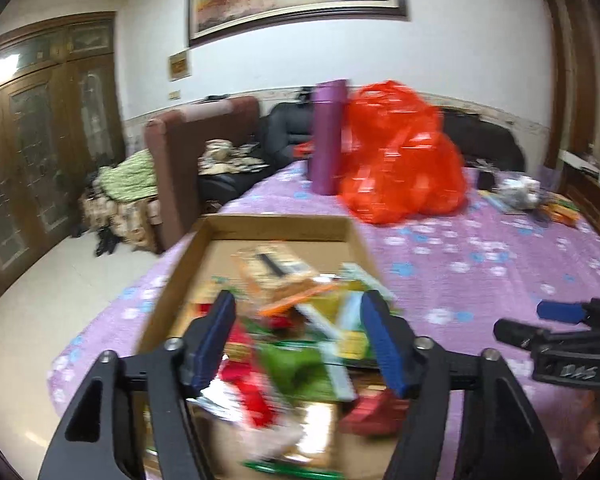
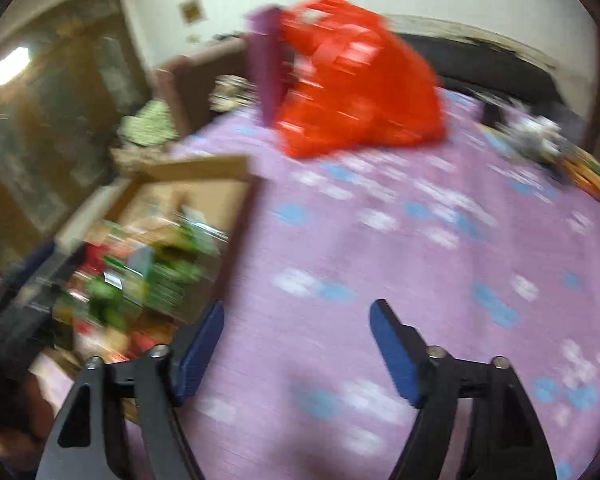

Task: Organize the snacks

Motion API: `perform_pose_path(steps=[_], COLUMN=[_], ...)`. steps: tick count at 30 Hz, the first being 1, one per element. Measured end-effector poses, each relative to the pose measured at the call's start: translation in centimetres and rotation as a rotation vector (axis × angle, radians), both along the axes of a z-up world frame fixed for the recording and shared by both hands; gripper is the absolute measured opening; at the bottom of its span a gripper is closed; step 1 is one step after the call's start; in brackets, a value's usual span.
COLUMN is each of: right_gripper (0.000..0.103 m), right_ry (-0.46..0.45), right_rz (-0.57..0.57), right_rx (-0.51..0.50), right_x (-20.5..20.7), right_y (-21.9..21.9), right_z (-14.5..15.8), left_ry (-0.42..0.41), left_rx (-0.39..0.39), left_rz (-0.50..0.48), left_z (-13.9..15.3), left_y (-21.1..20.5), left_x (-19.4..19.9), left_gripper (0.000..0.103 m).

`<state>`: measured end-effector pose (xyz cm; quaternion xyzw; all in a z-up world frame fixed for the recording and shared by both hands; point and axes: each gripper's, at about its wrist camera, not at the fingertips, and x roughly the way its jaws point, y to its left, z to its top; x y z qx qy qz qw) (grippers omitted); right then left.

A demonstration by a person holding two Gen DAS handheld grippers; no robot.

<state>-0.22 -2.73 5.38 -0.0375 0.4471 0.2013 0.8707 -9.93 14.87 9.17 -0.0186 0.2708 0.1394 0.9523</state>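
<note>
Where jaws gape: snacks [image 1: 296, 344] between

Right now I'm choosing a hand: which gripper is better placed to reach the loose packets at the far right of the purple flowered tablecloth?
Right. The right gripper is open over bare purple flowered tablecloth, on the loose packets' side; the left gripper hangs over the cardboard box.
</note>
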Motion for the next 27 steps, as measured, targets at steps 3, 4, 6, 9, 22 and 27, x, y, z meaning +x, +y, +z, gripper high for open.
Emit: perform_pose_path(steps=[3,4,6,9,22,27], right_gripper=[0.081,0.085,0.091,0.091,0.101,0.102], right_ry=[-0.002,-0.011,-0.023,-0.003,0.022,0.014], right_rz=[-0.110,-0.136,-0.178,-0.224,-0.300,-0.314], right_rx=[-0.105,-0.128,-0.165,-0.173,-0.127,-0.128], right_x=[-0.6,-0.8,-1.0,-0.5,0.8,0.7], right_y=[-3.4,-4.3,-5.7,-7.1,-11.6,-12.1], right_z=[-1.1,-1.3,-1.9,-2.9,-4.8,-4.9], left_ry=[0.011,0.023,0.056,0.094,0.210,0.235], left_rx=[-0.019,-0.024,-0.023,-0.017,-0.005,-0.032], left_rz=[-0.096,-0.124,-0.185,-0.238,-0.334,-0.315], left_z=[-0.2,-0.5,-1.1,-1.7,-4.9,-5.7], left_y=[-3.7,-4.8,-7.5,-10.2,-15.8,-15.4], left_x=[0.4,0.8,1.4,2.1,4.4,5.5], left_gripper=[0.075,0.075,0.075,0.075,0.078,0.079])
